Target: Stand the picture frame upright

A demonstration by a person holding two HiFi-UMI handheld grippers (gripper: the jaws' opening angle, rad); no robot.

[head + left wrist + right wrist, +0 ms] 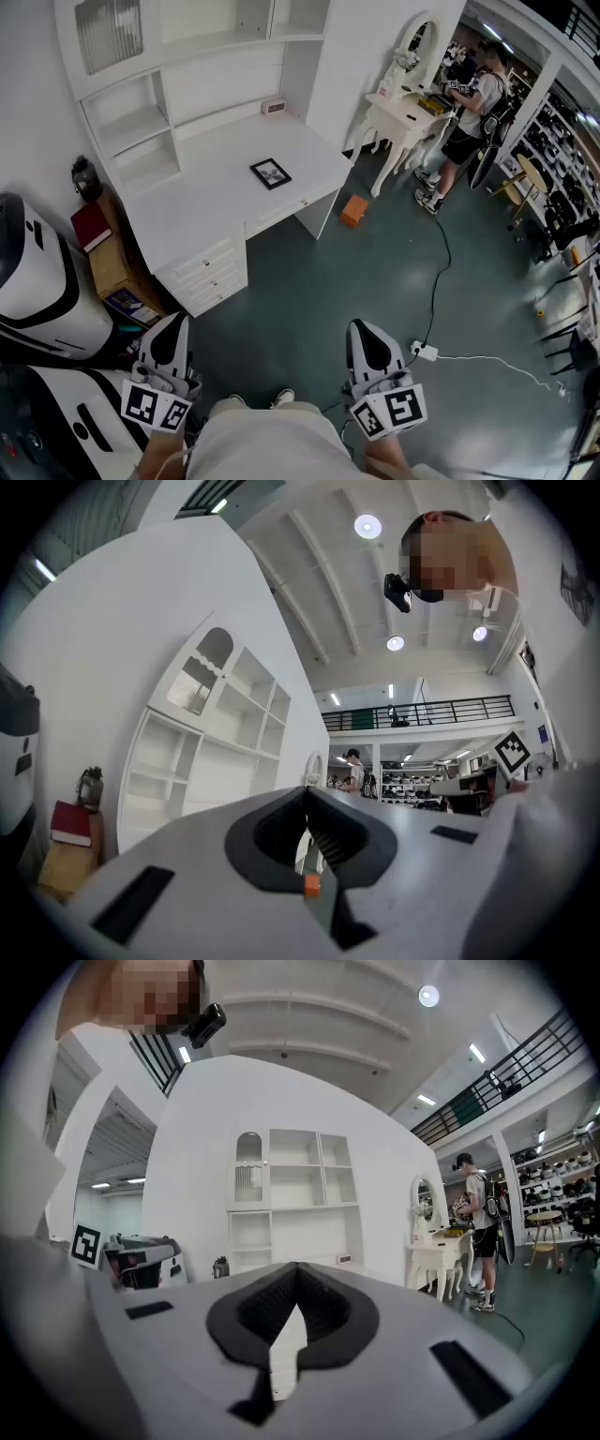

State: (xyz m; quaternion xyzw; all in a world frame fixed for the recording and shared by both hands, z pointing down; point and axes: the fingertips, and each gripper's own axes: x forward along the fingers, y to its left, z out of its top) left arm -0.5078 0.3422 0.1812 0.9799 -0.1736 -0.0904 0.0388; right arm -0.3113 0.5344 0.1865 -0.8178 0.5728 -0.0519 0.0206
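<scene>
Near the desk's [187, 220] front edge the picture frame [270, 173] lies flat; my left gripper [167, 354] and right gripper [372, 356] hang clenched, empty, far off.

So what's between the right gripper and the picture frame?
Head view: from the right gripper, only bare floor, then the front of the desk. The picture frame lies flat on it; an orange box sits off that line.

No word, brand or number can be read. The only printed signs are black-and-white square patterns on the cubes of the left claw [174, 326] and the right claw [364, 328], at the lower edge of the head view. The display of the small box [273, 106] at the back of the desk [206, 192] is too small to read.
</scene>
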